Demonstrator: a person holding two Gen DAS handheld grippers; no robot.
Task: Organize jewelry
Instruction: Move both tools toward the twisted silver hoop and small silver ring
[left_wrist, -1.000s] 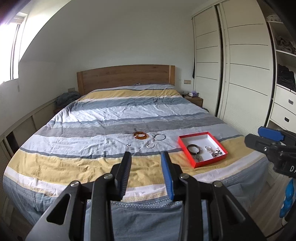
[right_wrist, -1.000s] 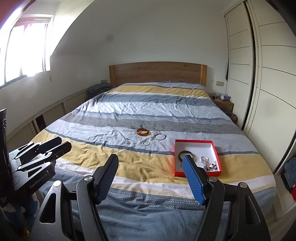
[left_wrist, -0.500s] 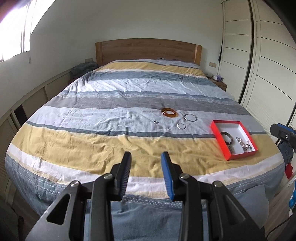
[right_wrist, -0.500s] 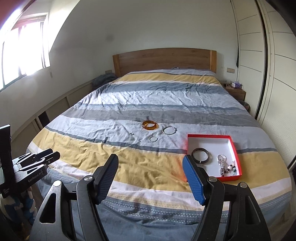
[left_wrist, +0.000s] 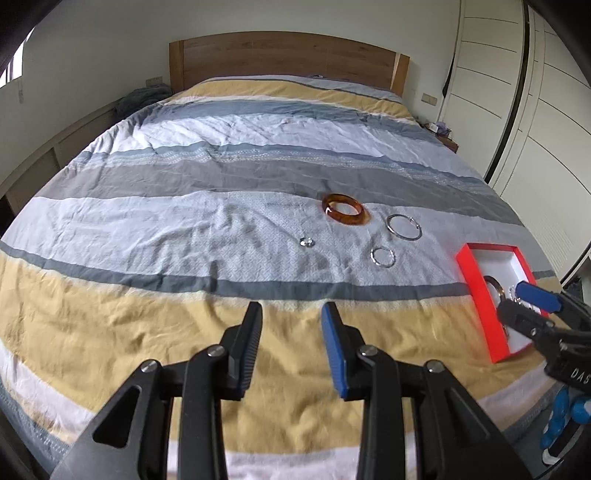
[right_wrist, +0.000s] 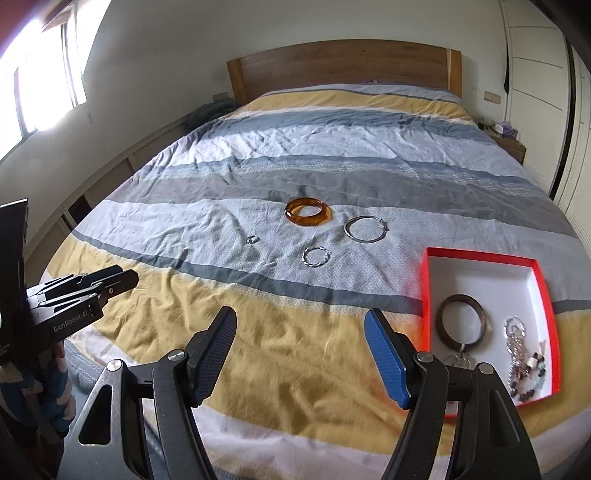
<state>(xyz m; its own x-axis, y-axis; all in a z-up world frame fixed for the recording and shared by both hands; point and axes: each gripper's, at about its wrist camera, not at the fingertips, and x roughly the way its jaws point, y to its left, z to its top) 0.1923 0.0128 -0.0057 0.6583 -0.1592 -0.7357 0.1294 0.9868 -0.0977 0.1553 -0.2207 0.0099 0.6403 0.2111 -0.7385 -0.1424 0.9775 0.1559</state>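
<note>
Four loose pieces lie on the white stripe of the bed (right_wrist: 155, 332): an amber bangle (right_wrist: 307, 216), a large hoop (right_wrist: 365, 229) just to its right, a twisted ring (right_wrist: 316, 256) nearer the camera, and a tiny ring (right_wrist: 253, 239) off to the left. All four lie apart from one another, none touching. In the left wrist view the same set shows as the bangle (left_wrist: 345, 209) farthest back, the hoop (left_wrist: 403, 227) beside it, the twisted ring (left_wrist: 382, 257) below, and the tiny ring (left_wrist: 306, 242) to the left.

To the right of them sits a red box (right_wrist: 546, 291) with a white inside, resting on the yellow stripe. In it lie a dark bangle (right_wrist: 461, 326) and, to its right, a tangle of chains and beads (right_wrist: 524, 362).

The right gripper (right_wrist: 301, 354) hangs above the yellow stripe, its jaws spread wide with nothing between them, its blue finger just left of the box. The left gripper (left_wrist: 291, 343) hangs over the yellow stripe farther left, jaws parted by a narrower gap, also empty; from the right wrist view it shows at the left edge (right_wrist: 88, 286).

Behind the bed stand a wooden headboard (right_wrist: 343, 70) and white wardrobe doors (left_wrist: 517, 110) on the right, and a bright window (right_wrist: 44, 77) on the left
</note>
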